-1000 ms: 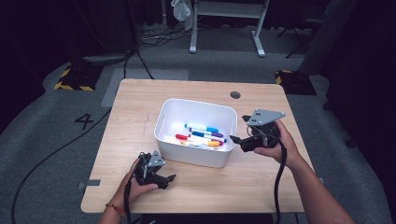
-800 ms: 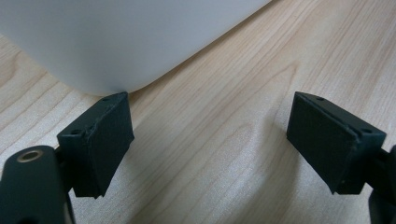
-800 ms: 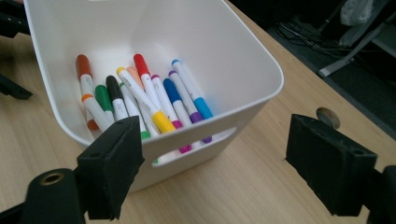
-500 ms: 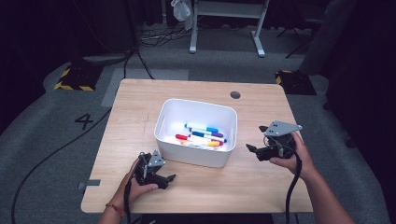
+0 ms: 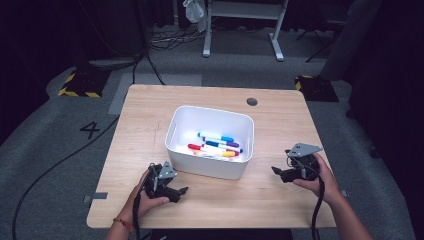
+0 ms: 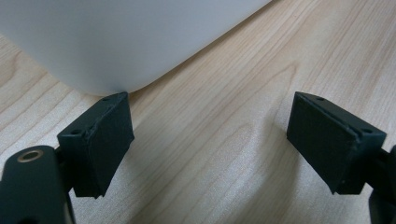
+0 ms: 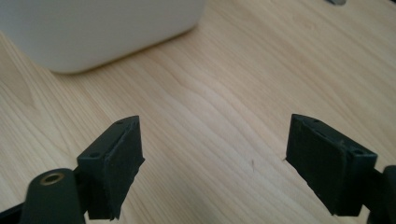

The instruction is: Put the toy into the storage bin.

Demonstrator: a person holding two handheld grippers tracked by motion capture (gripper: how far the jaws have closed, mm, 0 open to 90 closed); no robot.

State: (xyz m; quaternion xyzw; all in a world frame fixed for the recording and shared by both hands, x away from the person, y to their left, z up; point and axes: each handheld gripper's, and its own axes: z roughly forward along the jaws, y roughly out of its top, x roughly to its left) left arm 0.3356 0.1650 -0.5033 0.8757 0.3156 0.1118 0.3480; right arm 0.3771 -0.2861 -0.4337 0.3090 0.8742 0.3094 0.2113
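Both tools stand open and empty: my left tool (image 5: 183, 190) beside the white bin's (image 5: 207, 169) near corner, my right tool (image 5: 275, 171) off its other end. Markers (image 5: 216, 146) lie inside. Advise resting both on the surface (image 5: 260, 195), clear of the bin wall.

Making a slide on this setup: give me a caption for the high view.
White bin of markers on a wooden table, open left tongs and right tongs either side.

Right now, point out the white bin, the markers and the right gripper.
white bin (image 5: 210, 167), high view, near outer wall.
markers (image 5: 220, 145), high view, middle of the pile inside the bin.
right gripper (image 5: 275, 171), high view, between its fingertips.
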